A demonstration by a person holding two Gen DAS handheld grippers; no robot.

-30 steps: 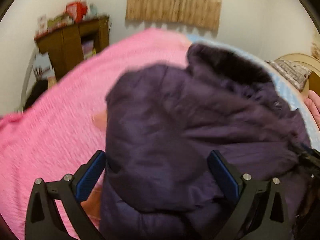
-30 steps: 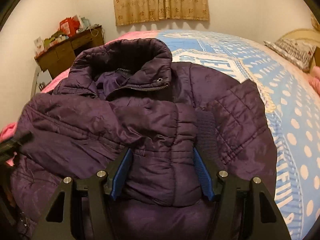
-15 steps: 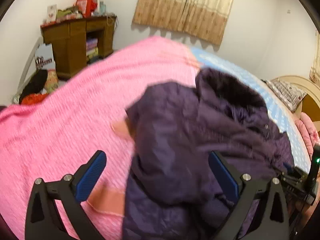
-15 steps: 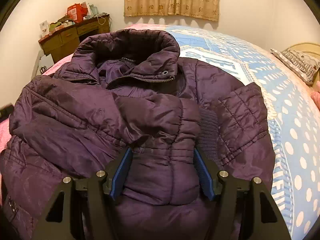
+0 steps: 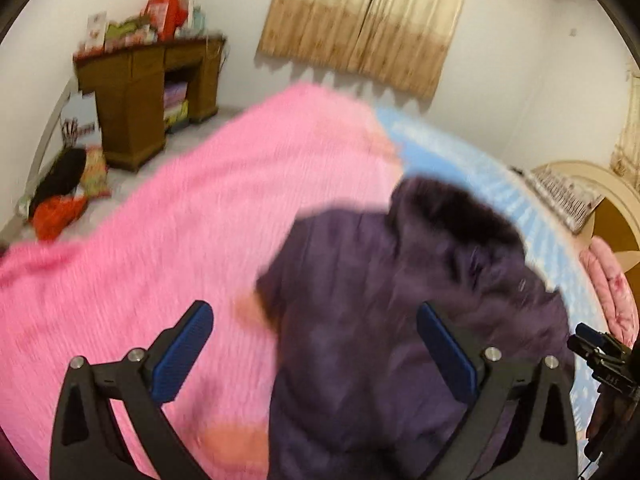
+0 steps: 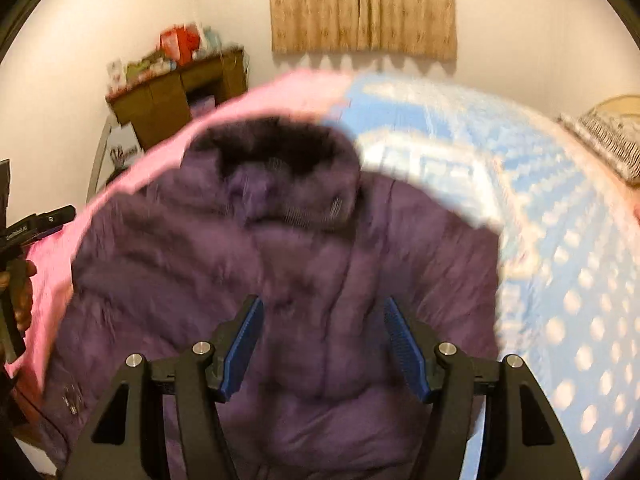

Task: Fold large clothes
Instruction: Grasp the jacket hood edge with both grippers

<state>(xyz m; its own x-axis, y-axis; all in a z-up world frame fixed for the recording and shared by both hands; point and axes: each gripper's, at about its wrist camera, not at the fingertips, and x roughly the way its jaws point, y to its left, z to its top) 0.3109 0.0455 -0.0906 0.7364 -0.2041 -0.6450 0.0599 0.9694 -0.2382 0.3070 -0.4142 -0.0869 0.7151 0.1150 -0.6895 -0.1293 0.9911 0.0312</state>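
Observation:
A dark purple padded jacket (image 6: 320, 264) lies on the bed, collar toward the far wall, both sleeves folded across its front. It also shows in the left wrist view (image 5: 380, 320), blurred. My left gripper (image 5: 316, 352) is open and empty above the jacket's left edge and the pink blanket. My right gripper (image 6: 324, 352) is open and empty, raised above the jacket's lower front. Both views are motion-blurred.
The bed has a pink blanket (image 5: 180, 240) on the left and a blue dotted sheet (image 6: 560, 260) on the right. A brown wooden desk (image 5: 140, 96) with clutter stands at the far left wall. A patterned pillow (image 6: 612, 144) lies far right. Curtains (image 6: 360, 4) hang behind.
Both grippers have pulled back and up from the jacket. The left one has swung left over the pink blanket. The jacket looks smaller in both views.

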